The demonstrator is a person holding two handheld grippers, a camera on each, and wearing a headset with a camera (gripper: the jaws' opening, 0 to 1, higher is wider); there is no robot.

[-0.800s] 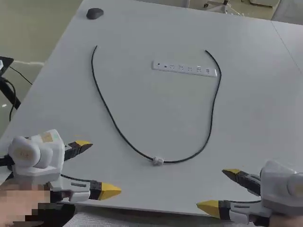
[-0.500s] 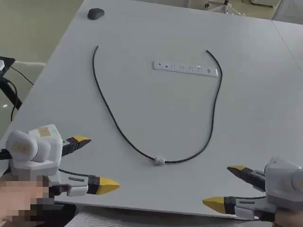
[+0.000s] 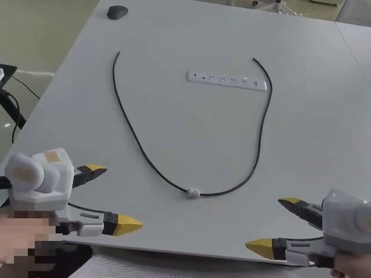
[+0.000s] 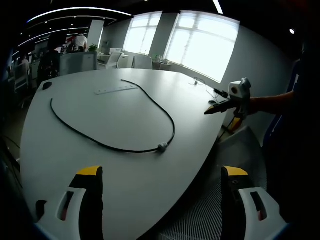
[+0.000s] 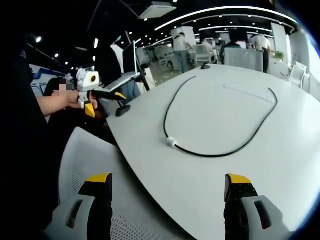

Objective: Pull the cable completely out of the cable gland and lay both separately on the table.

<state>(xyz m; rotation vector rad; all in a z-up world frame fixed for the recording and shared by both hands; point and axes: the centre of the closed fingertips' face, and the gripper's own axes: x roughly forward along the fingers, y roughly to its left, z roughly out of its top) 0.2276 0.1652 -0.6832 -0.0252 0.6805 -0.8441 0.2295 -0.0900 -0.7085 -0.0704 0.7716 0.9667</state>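
A long black cable [image 3: 133, 136] lies in a wide U on the white table [image 3: 191, 133]. A small white cable gland [image 3: 192, 193] sits on it at the bottom of the U; the gland [image 4: 161, 147] [image 5: 171, 142] is also in both gripper views. My left gripper [image 3: 110, 198] hovers open at the near left edge, well to the left of the gland. My right gripper [image 3: 278, 225] stands open at the near right edge, right of and nearer than the gland. Neither holds anything. The left gripper view [image 4: 160, 175] and right gripper view [image 5: 167, 181] show wide gaps between the yellow tips.
A white power strip [image 3: 226, 81] lies inside the top of the U. A dark computer mouse [image 3: 117, 11] rests at the far left corner. Black cords [image 3: 13, 110] hang off the table's left side. Desks and people stand in the room beyond.
Both grippers have drifted slightly down and outward toward the near table edge. The cable and gland have not moved; the head camera shifted a little.
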